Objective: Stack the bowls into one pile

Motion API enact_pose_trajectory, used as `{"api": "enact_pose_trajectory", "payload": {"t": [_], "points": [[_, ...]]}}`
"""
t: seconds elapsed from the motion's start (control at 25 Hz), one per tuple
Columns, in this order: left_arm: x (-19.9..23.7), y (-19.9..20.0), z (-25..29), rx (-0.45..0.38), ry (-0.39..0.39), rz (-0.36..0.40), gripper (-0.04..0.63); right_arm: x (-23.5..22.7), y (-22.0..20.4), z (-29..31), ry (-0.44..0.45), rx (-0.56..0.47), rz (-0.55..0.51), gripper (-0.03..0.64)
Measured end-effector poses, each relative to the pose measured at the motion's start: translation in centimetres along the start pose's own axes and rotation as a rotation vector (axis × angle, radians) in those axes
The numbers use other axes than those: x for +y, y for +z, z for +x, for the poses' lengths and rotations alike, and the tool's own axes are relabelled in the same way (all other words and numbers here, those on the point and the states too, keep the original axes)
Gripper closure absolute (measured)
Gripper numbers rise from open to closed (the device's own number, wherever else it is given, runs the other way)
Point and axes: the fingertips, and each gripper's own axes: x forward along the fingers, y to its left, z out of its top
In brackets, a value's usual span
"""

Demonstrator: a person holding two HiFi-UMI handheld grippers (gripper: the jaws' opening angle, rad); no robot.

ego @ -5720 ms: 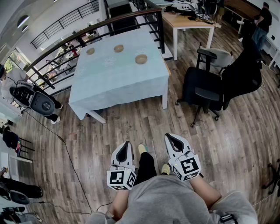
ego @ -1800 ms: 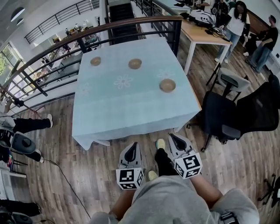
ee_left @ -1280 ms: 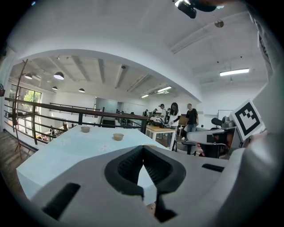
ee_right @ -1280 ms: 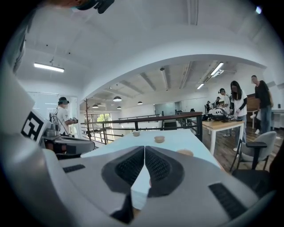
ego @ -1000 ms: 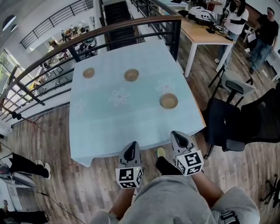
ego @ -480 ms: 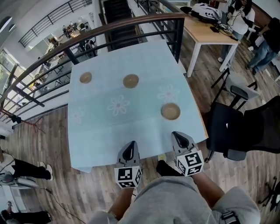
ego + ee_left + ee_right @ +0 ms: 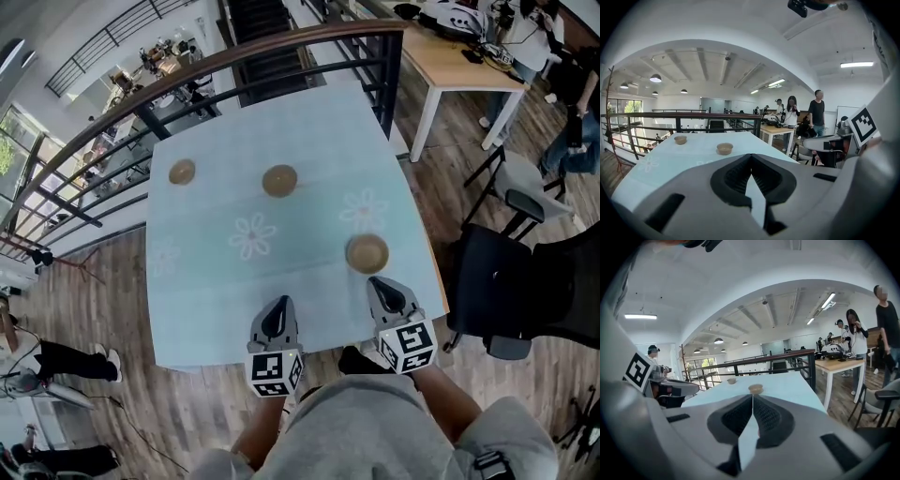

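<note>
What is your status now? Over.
Left gripper shut, empty; right gripper shut, empty. Three round brown bowls apart on the pale blue tablecloth, none stacked. Nothing in the way.

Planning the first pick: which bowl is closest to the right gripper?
The rightmost bowl, just ahead of the right gripper; the other two bowls sit farther back and to the left.

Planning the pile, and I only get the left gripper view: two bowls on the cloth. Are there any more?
Observer: Yes, a third bowl in the head view, near the table's right edge, just ahead of the right gripper.
Operator: Is that gripper carrying anything?
Observer: No, its own view shows the jaws together with nothing between.
Operator: Any bowls already stacked?
Observer: None; from above the middle bowl and left bowl sit apart too.
</note>
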Motion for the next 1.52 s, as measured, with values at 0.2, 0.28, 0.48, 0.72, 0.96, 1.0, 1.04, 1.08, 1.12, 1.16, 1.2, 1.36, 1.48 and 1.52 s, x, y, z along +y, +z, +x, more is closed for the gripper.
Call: {"api": "enact_pose_trajectory", "payload": {"t": [0.2,0.28,0.48,0.72,0.96,1.0,1.04,1.08,1.12,1.16,1.2,1.36,1.48,1.52], "points": [[-0.2,0.5,1.8,0.017,0.013,0.024,0.577,-1.6,0.6,1.6,0.025,-0.003,-0.001,0.589],[-0.1,0.9,2.5,0.014,0.018,0.033,0.577,-2.1,1.0,2.0,0.027,-0.010,-0.004,0.589],[0.0,1.8,4.2,0.016,0.001,0.082,0.577,-2.8,1.3,2.5,0.029,-0.017,0.004,0.589],[-0.1,1.9,7.1,0.042,-0.063,0.124,0.575,-3.5,0.3,3.3,0.012,0.002,0.031,0.589],[1.4,2.4,10.4,0.056,-0.089,0.196,0.575,-3.5,0.3,4.2,-0.004,0.014,0.022,0.589],[1.9,2.6,11.1,0.056,-0.094,0.209,0.575,-3.6,0.4,4.5,-0.006,0.017,0.017,0.589],[2.3,3.0,11.8,0.050,-0.099,0.219,0.575,-3.6,0.5,4.8,-0.009,0.020,0.012,0.589],[2.7,3.3,12.4,0.040,-0.104,0.225,0.575,-3.6,0.5,5.1,-0.012,0.023,0.008,0.589],[3.1,3.8,12.9,0.031,-0.110,0.230,0.574,-3.6,0.6,5.3,-0.017,0.026,0.008,0.589],[3.5,4.2,13.4,0.025,-0.115,0.236,0.565,-3.7,0.7,5.5,-0.022,0.027,0.011,0.589],[3.9,4.6,14.0,0.023,-0.120,0.243,0.544,-3.7,0.8,5.7,-0.029,0.028,0.016,0.589],[6.2,5.3,16.9,0.034,-0.111,0.318,0.504,-4.1,0.8,6.8,-0.051,0.041,0.021,0.589],[8.0,4.9,19.2,0.058,-0.107,0.373,0.504,-4.1,0.5,7.4,-0.060,0.051,0.027,0.589],[8.4,4.6,20.0,0.068,-0.110,0.381,0.503,-4.2,0.4,7.5,-0.064,0.057,0.028,0.589]]}}
